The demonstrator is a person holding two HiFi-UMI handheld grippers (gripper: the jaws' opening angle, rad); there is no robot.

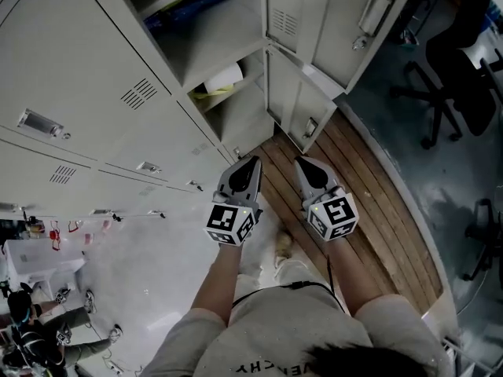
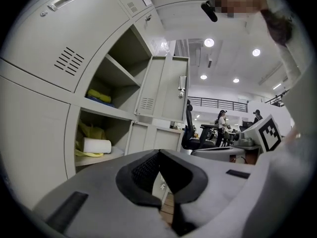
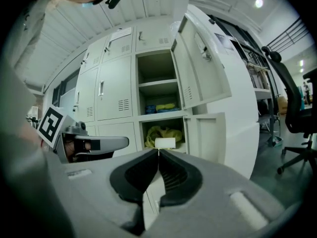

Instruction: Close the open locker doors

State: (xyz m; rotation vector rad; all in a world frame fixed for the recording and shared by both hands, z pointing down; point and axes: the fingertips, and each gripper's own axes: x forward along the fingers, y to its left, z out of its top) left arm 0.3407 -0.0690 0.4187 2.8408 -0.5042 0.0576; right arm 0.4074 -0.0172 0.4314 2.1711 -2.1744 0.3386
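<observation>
Grey lockers fill the upper left of the head view. Two doors in one column stand open: the upper door (image 1: 338, 14) (image 3: 200, 68) (image 2: 166, 88) and the lower door (image 1: 302, 104) (image 3: 213, 133). The upper compartment (image 3: 156, 88) holds blue and yellow items. In the lower one lie a white roll (image 1: 224, 78) (image 2: 96, 146) (image 3: 165, 143) and a yellow bag. My left gripper (image 1: 253, 162) (image 2: 159, 151) and right gripper (image 1: 301, 163) (image 3: 158, 150) hang side by side in front of the lockers, short of the doors. Both are shut with nothing between the jaws.
A wooden floor strip (image 1: 369, 187) runs along the locker base under the grippers. Black office chairs (image 1: 456, 77) stand at the right on the grey floor. People (image 1: 31, 328) are at the lower left. The other locker doors (image 1: 86, 93) are closed.
</observation>
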